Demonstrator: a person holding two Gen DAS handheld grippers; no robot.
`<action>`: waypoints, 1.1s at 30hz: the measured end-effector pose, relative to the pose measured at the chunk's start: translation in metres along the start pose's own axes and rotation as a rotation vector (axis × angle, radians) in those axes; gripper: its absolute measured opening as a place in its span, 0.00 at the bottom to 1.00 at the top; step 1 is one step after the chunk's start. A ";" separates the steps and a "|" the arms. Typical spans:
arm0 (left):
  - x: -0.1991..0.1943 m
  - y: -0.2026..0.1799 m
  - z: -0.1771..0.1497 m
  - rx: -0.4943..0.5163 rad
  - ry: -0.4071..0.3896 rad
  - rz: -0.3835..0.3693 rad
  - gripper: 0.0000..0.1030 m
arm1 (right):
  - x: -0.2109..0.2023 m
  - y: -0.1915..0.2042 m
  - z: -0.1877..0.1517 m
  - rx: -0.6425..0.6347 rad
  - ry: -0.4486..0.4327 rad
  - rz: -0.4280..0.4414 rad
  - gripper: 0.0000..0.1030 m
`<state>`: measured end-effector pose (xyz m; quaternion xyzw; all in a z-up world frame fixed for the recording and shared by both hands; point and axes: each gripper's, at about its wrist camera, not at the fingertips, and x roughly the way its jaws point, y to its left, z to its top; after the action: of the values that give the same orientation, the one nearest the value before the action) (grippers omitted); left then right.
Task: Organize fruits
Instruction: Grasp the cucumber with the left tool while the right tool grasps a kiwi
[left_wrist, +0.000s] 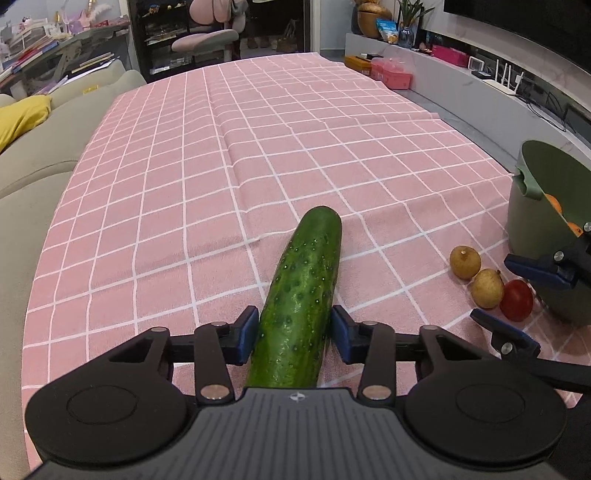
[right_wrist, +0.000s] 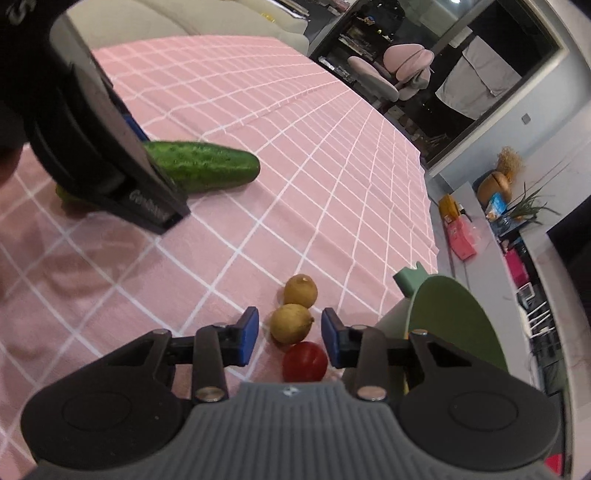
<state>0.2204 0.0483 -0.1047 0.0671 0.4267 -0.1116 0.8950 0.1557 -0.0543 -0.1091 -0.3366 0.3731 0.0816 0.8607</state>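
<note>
A green cucumber (left_wrist: 303, 291) lies on the pink checked tablecloth (left_wrist: 258, 147), and my left gripper (left_wrist: 294, 334) straddles its near end, jaws open with a small gap on the right side. The cucumber also shows in the right wrist view (right_wrist: 207, 166). Two tan round fruits (right_wrist: 300, 291) (right_wrist: 290, 323) and a red tomato (right_wrist: 304, 362) lie in a row beside a green bucket (right_wrist: 454, 325). My right gripper (right_wrist: 290, 339) is open and empty, hovering over the nearer tan fruit and the tomato. Oranges (left_wrist: 554, 203) lie inside the bucket (left_wrist: 546, 192).
A beige sofa (left_wrist: 37, 155) borders the table's left side. A grey shelf (left_wrist: 461, 74) with pink boxes, a router and plants runs along the right. The left gripper's body (right_wrist: 92, 140) stands over the cucumber in the right wrist view.
</note>
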 end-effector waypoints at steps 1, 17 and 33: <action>0.000 0.000 0.000 0.001 0.001 0.000 0.46 | 0.001 0.001 0.000 -0.010 0.005 -0.005 0.33; -0.013 0.006 -0.008 -0.006 0.036 -0.014 0.43 | -0.009 0.004 -0.001 -0.095 -0.020 -0.012 0.00; -0.027 0.013 -0.024 0.001 0.060 -0.007 0.43 | 0.001 0.006 0.007 -0.077 0.069 -0.011 0.22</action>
<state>0.1890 0.0696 -0.0986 0.0694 0.4536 -0.1127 0.8813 0.1581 -0.0453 -0.1090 -0.3742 0.3973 0.0797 0.8341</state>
